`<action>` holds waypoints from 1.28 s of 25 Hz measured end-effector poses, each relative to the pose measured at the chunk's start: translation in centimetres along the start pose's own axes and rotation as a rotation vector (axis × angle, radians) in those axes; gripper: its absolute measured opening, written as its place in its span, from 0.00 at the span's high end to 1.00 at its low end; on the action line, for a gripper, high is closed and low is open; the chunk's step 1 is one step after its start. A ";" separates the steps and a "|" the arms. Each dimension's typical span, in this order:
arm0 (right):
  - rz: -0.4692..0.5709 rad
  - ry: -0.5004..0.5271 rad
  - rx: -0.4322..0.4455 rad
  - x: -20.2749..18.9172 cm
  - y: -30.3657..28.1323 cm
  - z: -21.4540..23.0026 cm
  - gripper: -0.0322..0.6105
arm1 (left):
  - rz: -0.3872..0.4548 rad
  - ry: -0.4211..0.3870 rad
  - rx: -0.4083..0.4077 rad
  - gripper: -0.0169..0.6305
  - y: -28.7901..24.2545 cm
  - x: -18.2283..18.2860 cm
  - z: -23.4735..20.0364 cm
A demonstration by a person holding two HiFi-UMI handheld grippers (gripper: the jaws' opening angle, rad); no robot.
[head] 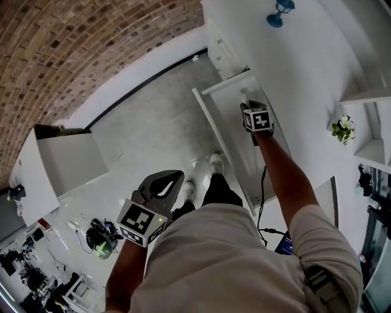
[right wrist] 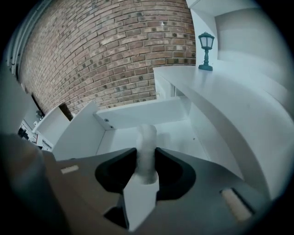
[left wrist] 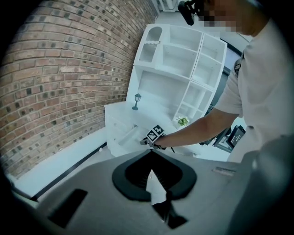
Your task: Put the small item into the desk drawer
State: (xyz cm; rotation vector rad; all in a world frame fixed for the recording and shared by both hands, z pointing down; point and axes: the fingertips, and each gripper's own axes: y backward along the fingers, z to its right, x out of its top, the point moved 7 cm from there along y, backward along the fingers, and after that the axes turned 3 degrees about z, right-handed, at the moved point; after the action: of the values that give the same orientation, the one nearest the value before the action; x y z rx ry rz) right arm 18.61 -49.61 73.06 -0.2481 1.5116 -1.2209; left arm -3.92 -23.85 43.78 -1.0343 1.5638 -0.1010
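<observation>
The small item (right wrist: 147,137), a pale whitish cylinder, sticks out from between the jaws of my right gripper (right wrist: 146,160), which is shut on it. In the head view this gripper (head: 246,101) hangs over the open white desk drawer (head: 214,116), with the item's tip (head: 244,93) pointing down into it. The drawer's inside (right wrist: 188,135) lies directly below the item, which looks clear of the bottom. My left gripper (head: 174,177) hangs low by the person's hip, away from the desk. Its jaws meet with nothing between them (left wrist: 152,156).
A small blue lamp (head: 280,11) stands on the white desk top (right wrist: 220,87). A potted plant (head: 344,128) sits by the white shelf unit (left wrist: 183,59). A white box (head: 67,156) and tangled cables (head: 101,238) lie on the floor. The person's feet (head: 215,162) stand beside the drawer.
</observation>
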 end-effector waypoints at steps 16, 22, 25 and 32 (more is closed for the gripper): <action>-0.071 -0.002 -0.038 -0.4 -4.3 1.3 0.71 | -0.008 0.060 0.056 0.97 -0.1 -0.3 -2.0; -0.073 -0.013 -0.055 -0.4 -4.2 1.4 0.67 | -0.009 0.049 0.047 0.97 0.0 -0.6 -2.0; -0.063 -0.010 -0.066 -0.3 -3.5 1.2 0.67 | -0.003 0.048 0.040 0.97 0.5 -0.8 -2.1; -0.024 0.009 -0.083 0.0 -1.1 0.0 0.69 | 0.025 0.024 0.009 0.97 1.9 -1.3 -1.6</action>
State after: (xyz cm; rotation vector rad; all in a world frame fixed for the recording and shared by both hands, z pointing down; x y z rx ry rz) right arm 18.10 -50.11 73.90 -0.3168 1.5726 -1.1807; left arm -6.41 -22.61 44.15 -1.0097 1.5962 -0.1029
